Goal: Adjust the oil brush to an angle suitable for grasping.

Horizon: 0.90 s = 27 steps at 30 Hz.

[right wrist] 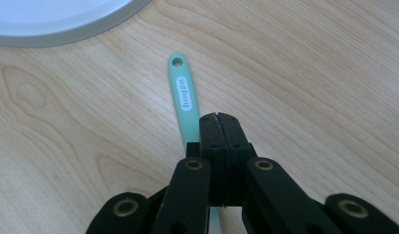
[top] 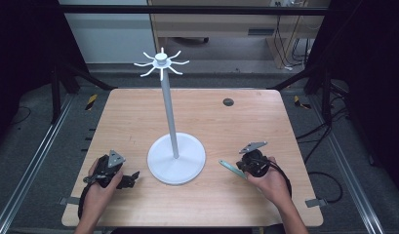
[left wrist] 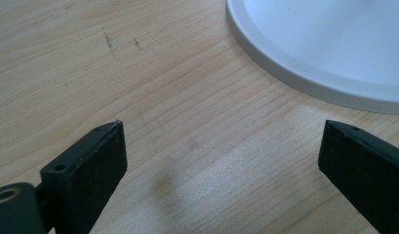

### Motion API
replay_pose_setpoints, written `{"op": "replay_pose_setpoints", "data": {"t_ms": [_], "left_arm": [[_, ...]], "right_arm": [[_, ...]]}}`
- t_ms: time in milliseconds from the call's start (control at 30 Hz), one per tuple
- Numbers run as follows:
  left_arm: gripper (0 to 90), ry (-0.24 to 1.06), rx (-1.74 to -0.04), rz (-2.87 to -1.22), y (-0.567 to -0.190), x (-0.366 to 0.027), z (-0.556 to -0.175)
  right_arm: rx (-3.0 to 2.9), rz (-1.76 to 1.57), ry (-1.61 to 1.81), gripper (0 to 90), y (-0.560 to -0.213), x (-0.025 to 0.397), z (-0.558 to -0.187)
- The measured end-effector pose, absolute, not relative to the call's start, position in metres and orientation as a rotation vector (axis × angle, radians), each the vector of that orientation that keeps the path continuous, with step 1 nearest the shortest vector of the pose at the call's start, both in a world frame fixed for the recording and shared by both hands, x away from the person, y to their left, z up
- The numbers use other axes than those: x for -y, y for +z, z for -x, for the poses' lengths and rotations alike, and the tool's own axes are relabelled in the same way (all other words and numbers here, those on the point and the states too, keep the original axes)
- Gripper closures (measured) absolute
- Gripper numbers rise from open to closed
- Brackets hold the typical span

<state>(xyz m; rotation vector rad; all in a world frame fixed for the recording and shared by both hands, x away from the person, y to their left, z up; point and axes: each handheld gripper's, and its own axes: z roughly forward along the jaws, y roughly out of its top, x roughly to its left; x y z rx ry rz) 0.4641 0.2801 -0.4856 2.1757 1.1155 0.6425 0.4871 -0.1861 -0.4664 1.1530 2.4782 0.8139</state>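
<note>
A white stand rises mid-table, with a round base [top: 187,165], a thin pole [top: 169,112] and a crown of hooks [top: 161,62]. My left gripper [top: 131,176] rests on the wood just left of the base; its jaws are wide apart [left wrist: 221,161] over bare wood, and the base rim [left wrist: 304,85] curves past ahead. My right gripper [top: 242,167] sits right of the base, jaws pressed together [right wrist: 220,122]. A flat teal handle [right wrist: 183,95] with a hole at its end lies on the table and runs under those jaws; it shows as a teal strip [top: 229,166] pointing toward the base.
The wooden table [top: 138,112] has a dark round grommet [top: 228,102] at the back right. Black frame posts flank the table, and metal rails run along both sides. A white base rim [right wrist: 65,29] lies ahead of the right gripper.
</note>
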Motion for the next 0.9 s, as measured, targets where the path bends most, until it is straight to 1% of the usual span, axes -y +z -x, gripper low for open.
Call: {"op": "replay_pose_setpoints", "data": {"t_ms": [300, 600, 633, 700, 900], "left_arm": [[3.5, 0.641, -1.118, -2.173, -0.485, -0.281, -0.464], [3.4, 0.635, -1.121, -2.176, -0.486, -0.281, -0.464], [3.4, 0.635, -1.121, -2.176, -0.486, -0.281, -0.464], [3.4, 0.631, -1.122, -2.179, -0.486, -0.281, -0.464], [3.4, 0.624, -1.121, -2.190, -0.487, -0.281, -0.464]], "right_arm": [[-2.583, -1.076, 0.650, 85.4, -0.449, 0.183, -0.489], [-2.658, -1.059, 0.536, 76.2, -0.446, 0.179, -0.493], [-2.658, -1.059, 0.536, 76.2, -0.446, 0.179, -0.493], [-2.682, -1.047, 0.501, 72.2, -0.445, 0.178, -0.494], [-2.729, -1.039, 0.454, 68.5, -0.447, 0.179, -0.497]]}}
